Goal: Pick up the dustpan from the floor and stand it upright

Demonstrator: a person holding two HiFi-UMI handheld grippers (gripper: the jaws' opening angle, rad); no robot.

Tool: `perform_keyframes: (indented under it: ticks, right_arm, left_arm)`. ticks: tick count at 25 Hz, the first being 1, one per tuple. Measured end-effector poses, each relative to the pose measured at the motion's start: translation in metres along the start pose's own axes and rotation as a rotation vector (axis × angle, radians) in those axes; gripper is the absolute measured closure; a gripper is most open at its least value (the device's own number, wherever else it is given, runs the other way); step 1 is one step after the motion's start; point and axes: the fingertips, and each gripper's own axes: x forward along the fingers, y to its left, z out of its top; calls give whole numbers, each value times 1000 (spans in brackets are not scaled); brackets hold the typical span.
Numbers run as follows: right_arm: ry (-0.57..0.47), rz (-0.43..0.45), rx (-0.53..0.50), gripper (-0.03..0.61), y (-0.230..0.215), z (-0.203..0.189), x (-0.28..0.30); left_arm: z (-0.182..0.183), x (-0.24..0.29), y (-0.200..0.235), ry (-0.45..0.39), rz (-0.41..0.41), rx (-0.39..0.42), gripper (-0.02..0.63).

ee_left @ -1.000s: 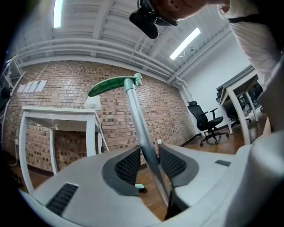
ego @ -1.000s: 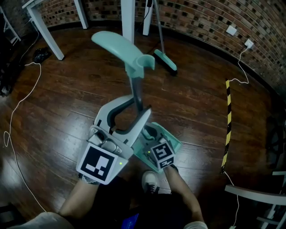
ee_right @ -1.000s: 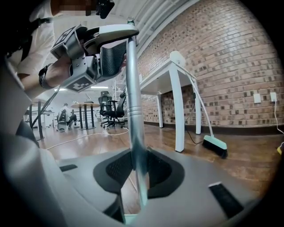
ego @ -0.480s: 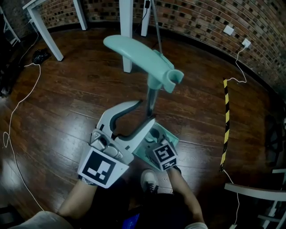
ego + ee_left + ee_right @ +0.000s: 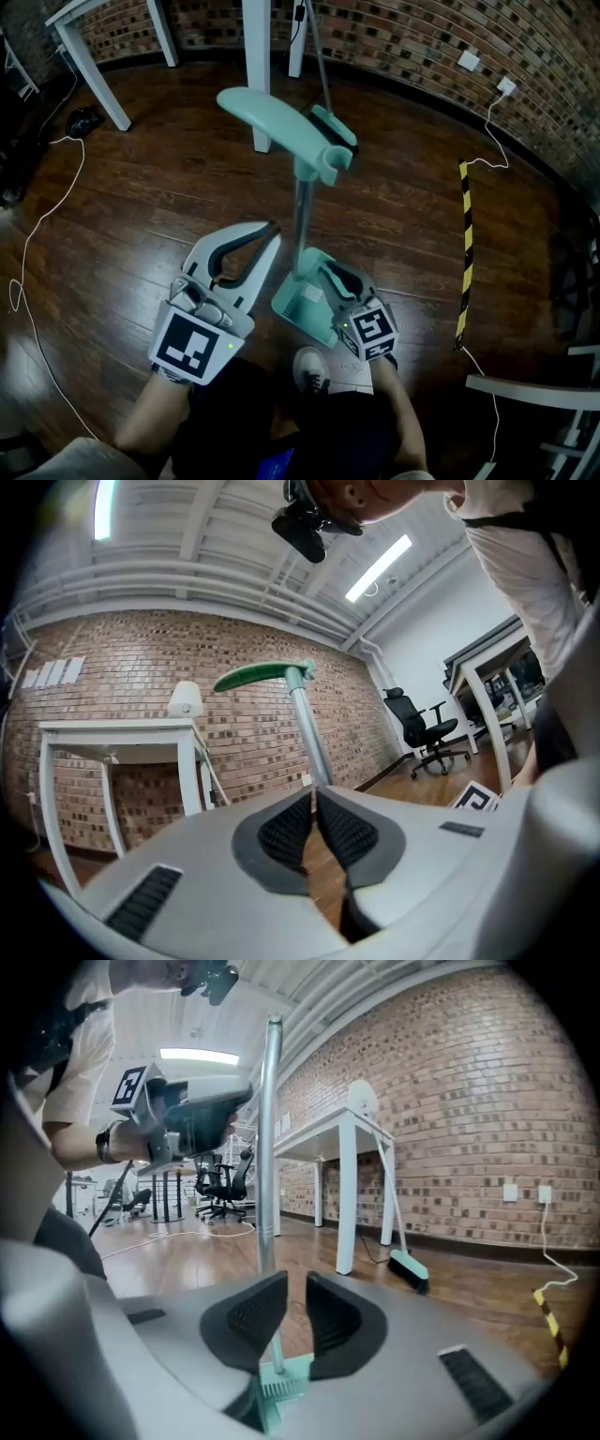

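Observation:
The teal dustpan [image 5: 302, 305] stands upright on the wooden floor, its grey pole [image 5: 302, 211] rising to a teal handle [image 5: 267, 111]. My left gripper [image 5: 269, 236] is just left of the pole, clear of it. Its jaws are closing, almost together, with nothing between them. In the left gripper view the pole [image 5: 309, 733] and handle [image 5: 258, 675] rise beyond the left gripper [image 5: 314, 803]. My right gripper [image 5: 326, 274] is low by the pan's right side. Its jaws are closing, still apart. In the right gripper view the right gripper [image 5: 295, 1288] frames the pole [image 5: 267, 1147] just beyond the pads, untouched.
A broom [image 5: 333, 127] leans at the brick wall behind. White table legs [image 5: 258, 75] stand at the back. A white cable [image 5: 37, 225] lies on the floor at the left and striped tape [image 5: 462, 253] at the right. The person's shoe [image 5: 314, 370] is close behind the pan.
The left gripper let go of the pole, drew off to the left and closed. The dustpan went from tilted to upright. The right gripper shifted right, off the pan.

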Motion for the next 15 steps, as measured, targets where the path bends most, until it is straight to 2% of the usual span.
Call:
perform_keyframes:
  ticks: [1,2,8,12,15]
  right_arm:
    - [5,-31,9,559,-9,6,-14]
    - [9,-54,21,589,-15,15,-27]
    - [-15,-134,62,586,-28,126,-103]
    - [-71,-203,104,586,-32,225,-159]
    - [-129,-235,109,586,-29,317,-202]
  left_arm:
    - [4,-1,1,23,4,-10,624]
    - [11,-2,3,48,2,-25,623]
    - [82,-7,22,123,18,-142,621]
    - [150,-11,31,160,10,-152,620]
    - [214,-17,44,186,15,-138,620]
